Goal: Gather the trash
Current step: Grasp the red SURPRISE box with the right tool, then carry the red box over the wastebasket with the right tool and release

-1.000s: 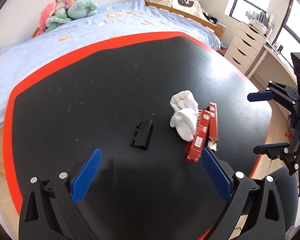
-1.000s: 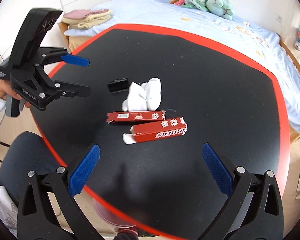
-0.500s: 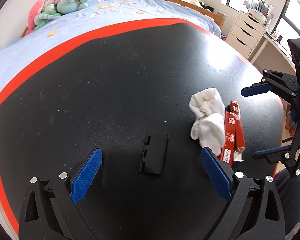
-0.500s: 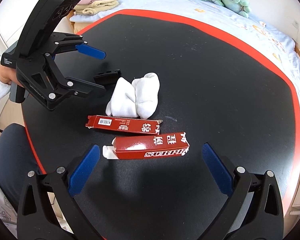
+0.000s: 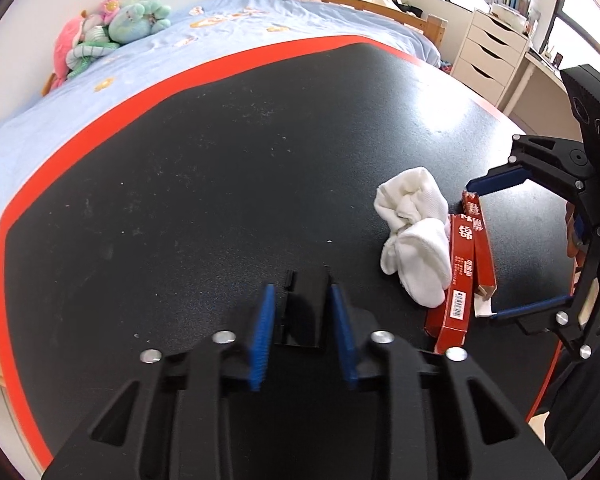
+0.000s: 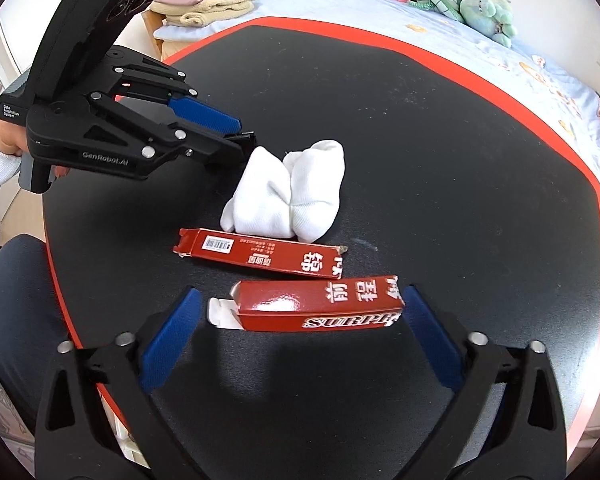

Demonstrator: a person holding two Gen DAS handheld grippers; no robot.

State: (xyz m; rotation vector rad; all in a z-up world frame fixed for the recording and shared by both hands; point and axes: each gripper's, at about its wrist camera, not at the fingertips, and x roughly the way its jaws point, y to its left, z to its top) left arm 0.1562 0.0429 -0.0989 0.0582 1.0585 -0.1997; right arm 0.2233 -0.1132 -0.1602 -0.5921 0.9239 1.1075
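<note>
Black plastic is what your left hand-held gripper (image 5: 302, 318) has between its blue pads: a small flat clip (image 5: 305, 308) lying on the bench (image 5: 180, 200), near the front edge on your left. The pads sit close against both long sides of the clip, so the jaws are nearly together around it; whether they are already pressing hard enough to lift it I cannot tell. It is thin and flat against the surface, so I judge the risk is that the pads ride over its top edge and it squirts out or stays behind when you raise your hand. A tilted grip could also twist it loose.

Your right hand-held gripper (image 6: 300, 316) is spread wide, one pad at each end of the nearer red carton (image 6: 318, 306), and is not squeezing it. Closing along its length may crush the open white flap end or make the light box buckle and pop out; if it skids, it will likely nudge the second red carton (image 6: 260, 258) just beyond it, which touches the balled white sock (image 6: 288, 196). The sock lies just beside the clip, so a careless lift on the left could drag it along.
</note>
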